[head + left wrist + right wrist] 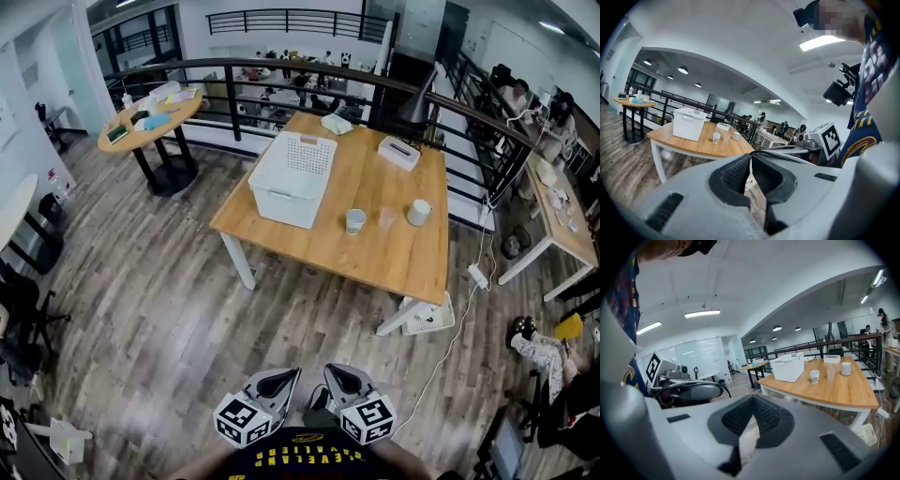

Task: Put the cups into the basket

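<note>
Left claw point(279, 379) and right claw point(343, 377), both closed and empty (well short of the table point(394, 258)), face three cups point(386, 218) far ahead, just right of the white basket point(279, 202), slightly nearer the right claw.

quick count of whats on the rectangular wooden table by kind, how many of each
cups: 3 (white printed cup, translucent cup, white mug)
basket: 1
tissue box: 1
pale green item, too small to identify: 1
total: 6
</note>
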`<state>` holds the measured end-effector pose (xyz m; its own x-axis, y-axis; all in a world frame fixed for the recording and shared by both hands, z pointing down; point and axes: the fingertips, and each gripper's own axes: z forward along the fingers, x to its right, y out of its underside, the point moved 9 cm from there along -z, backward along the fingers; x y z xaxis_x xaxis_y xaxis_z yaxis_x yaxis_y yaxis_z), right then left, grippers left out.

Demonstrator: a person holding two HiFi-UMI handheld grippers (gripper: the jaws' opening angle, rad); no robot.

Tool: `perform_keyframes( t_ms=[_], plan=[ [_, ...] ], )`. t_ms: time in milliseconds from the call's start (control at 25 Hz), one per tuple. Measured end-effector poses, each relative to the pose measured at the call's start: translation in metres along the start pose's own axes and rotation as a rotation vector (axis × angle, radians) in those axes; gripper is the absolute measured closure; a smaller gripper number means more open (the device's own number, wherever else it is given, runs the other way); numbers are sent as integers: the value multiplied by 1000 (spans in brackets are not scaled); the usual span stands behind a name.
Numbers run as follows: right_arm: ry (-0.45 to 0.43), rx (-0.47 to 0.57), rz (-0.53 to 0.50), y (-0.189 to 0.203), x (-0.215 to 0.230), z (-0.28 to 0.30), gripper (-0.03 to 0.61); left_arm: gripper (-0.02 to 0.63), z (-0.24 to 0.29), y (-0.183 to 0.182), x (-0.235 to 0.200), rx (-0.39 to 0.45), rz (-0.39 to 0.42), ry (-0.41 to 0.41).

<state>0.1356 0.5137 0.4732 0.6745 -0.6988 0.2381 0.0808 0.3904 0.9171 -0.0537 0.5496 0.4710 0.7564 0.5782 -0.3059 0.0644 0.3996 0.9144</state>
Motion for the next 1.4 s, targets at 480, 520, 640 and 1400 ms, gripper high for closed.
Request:
perform_keyframes(
  t_ms=[480, 520, 640, 1400],
  plan=[
    [-15, -1, 11, -48, 113, 34, 568, 591, 99, -50, -20, 10, 5, -57],
    [-21, -2, 14, -50, 117, 39, 568, 592, 103, -52, -24, 5, 4, -62],
    [-39, -10, 24, -52, 126, 53, 568, 591, 111, -56, -37, -5, -5, -83],
    [182, 0, 14, -135, 198, 192, 568, 591, 166, -140, -216, 35, 22, -14]
  ],
)
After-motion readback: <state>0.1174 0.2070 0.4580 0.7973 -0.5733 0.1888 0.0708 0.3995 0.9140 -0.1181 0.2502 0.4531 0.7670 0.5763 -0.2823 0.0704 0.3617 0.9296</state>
